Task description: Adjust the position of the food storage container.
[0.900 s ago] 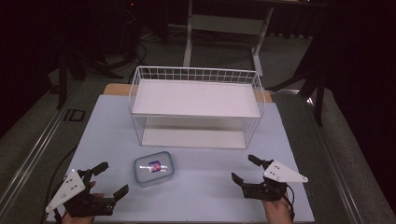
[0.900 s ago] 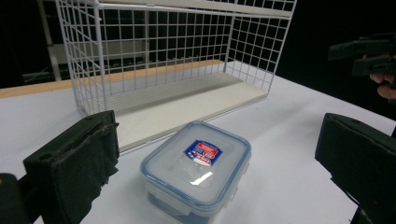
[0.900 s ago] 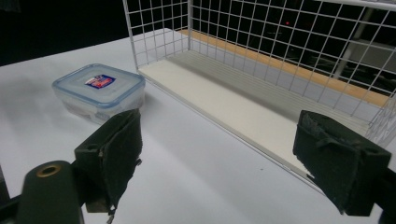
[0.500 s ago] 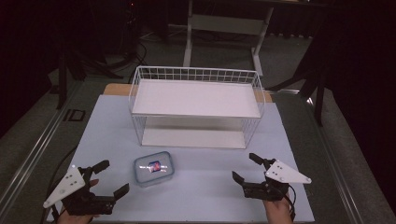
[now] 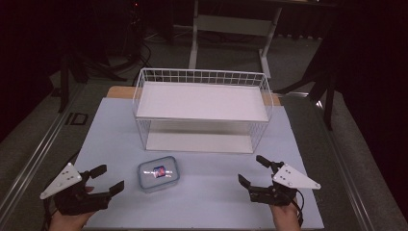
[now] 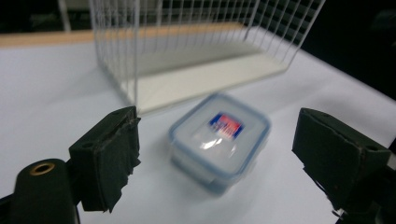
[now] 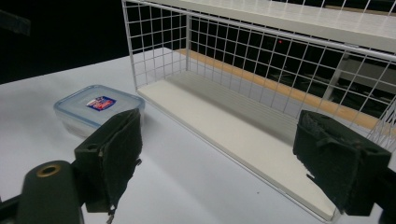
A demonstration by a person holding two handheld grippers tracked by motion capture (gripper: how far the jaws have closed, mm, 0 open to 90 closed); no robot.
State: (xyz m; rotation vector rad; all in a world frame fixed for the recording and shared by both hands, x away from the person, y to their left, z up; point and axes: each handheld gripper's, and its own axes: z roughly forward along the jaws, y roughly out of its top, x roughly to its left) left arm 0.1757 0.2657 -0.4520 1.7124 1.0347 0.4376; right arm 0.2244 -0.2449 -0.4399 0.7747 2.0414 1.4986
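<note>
container sitting on the white table, just in front of the wire rack and left of its middle, lid on, red and blue label facing up. lying nearest the left gripper, off to that gripper's right, apart from it. looking blurred in the left gripper view, label too soft to read; showing partly behind a jaw in the right gripper view. being cut off at the bottom edge of the high view: both hands. left gripper hovering with jaws standing wide apart, holding nothing, touching nothing, container lined up beyond the gap. right gripper resting near the rack's front right corner, well apart from the container, jaws wide apart too, gripping nothing.
</note>
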